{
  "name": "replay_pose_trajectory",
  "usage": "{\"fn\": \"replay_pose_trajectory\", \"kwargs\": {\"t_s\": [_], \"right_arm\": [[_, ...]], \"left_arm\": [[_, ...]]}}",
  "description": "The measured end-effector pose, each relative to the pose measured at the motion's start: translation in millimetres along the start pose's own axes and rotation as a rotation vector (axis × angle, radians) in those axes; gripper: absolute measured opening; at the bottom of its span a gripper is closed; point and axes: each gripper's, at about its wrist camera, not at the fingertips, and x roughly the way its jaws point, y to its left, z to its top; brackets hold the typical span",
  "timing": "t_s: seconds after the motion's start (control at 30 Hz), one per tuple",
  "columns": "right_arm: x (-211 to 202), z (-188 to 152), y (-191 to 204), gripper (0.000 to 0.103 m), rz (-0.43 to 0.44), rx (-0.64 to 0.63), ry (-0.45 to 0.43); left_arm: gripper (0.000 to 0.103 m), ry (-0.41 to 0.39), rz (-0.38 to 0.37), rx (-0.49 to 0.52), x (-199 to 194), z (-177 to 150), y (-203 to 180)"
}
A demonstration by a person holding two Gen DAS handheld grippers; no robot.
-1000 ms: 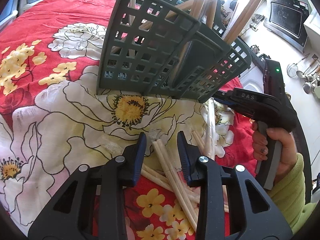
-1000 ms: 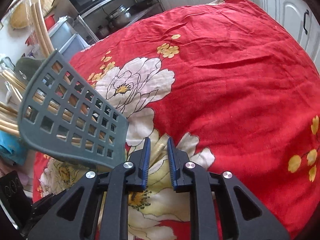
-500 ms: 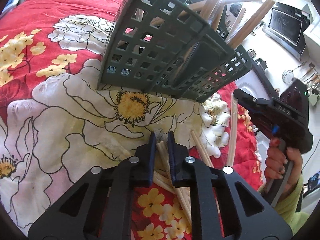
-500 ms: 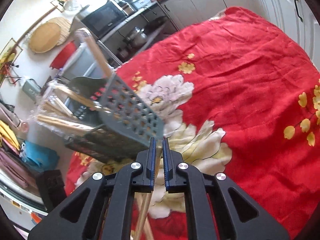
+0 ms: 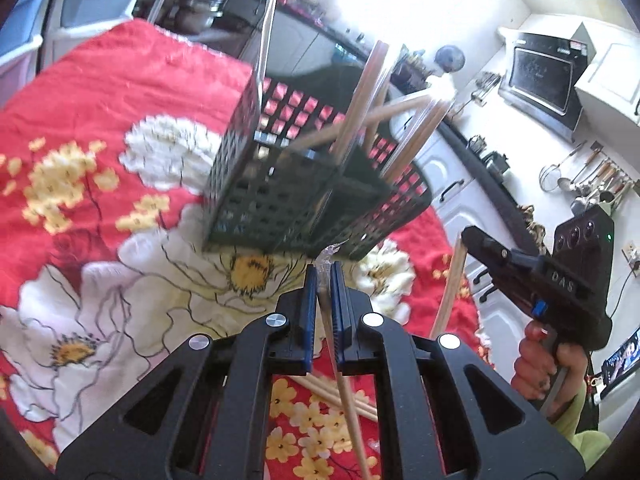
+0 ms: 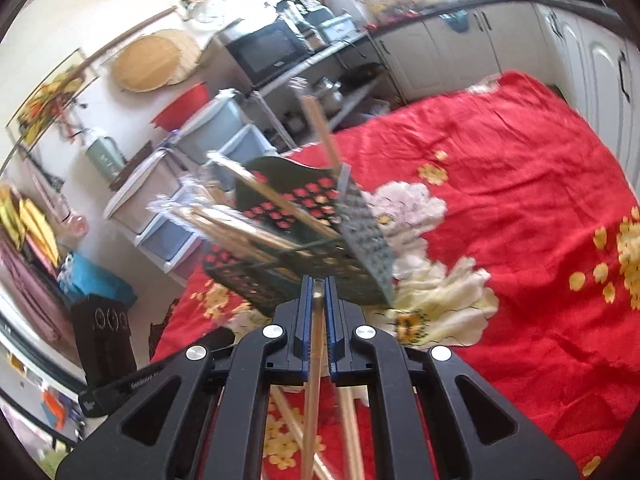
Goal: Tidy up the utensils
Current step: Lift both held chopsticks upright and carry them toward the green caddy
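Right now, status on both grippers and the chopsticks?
Left gripper shut on a wrapped chopstick. Right gripper shut on another chopstick. Basket ahead, part filled. More chopsticks loose on the cloth.

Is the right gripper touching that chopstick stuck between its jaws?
Touching. In the right wrist view the right gripper has its jaws shut on a wooden chopstick, which runs out from between the blue pads with no gap.
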Motion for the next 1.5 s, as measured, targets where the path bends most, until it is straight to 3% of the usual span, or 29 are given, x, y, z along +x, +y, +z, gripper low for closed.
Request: {"fn": "replay_pose_trajectory", "kwargs": {"t_s": [0.2, 0.57, 1.5], "right_arm": [[-15.4, -1.7, 34.7, 0.006, 0.030, -0.108, -0.035], [-24.8, -3.7, 68.8, 0.006, 0.069, -0.195, -0.061], [-52.4, 29.9, 111.0, 0.006, 0.088, -0.304, -0.216]], "left_arm": [[0.003, -0.060, -0.008, 0.013, -19.7, 8.6, -5.8], [0.003, -0.137, -0.019, 0.022, -44.2, 17.7, -18.0], [0.003, -0.303, -0.039, 0.124, -88.0, 63.1, -55.9]]}}
